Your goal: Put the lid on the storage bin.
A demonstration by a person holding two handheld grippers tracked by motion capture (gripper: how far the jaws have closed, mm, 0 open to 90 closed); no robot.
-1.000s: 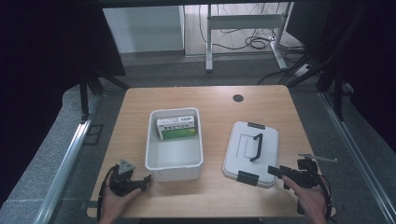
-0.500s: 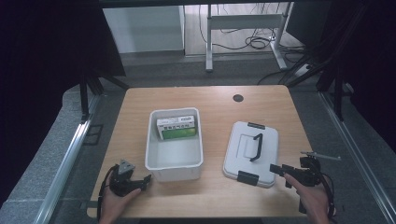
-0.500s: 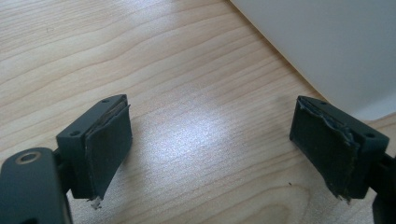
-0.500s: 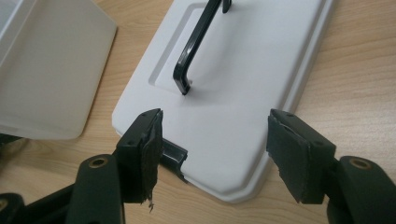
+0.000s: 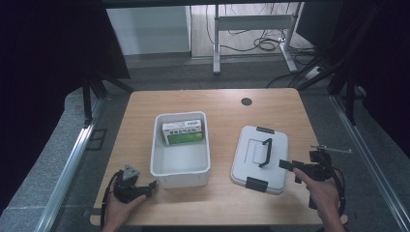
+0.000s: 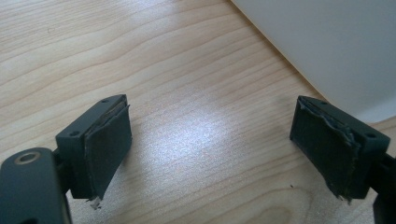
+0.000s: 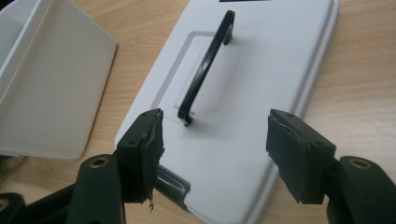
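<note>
My wooden table (image 5: 217,104) stands on grey carpet (image 5: 58,159); beyond it a pale floor (image 5: 251,36) carries tangled cables (image 5: 261,44) and a metal frame (image 5: 251,21); black curtains (image 5: 43,48) flank me.

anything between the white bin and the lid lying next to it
No, only a bare strip of wooden table lies between the white bin and the lid, seen in the high view.

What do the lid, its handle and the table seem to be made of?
The lid looks like smooth pale grey plastic, moulded with a soft sheen. Its handle seems to be glossy black plastic, with a bright highlight along it. The table shows light wood grain, perhaps laminate, with a satin glare.
</note>
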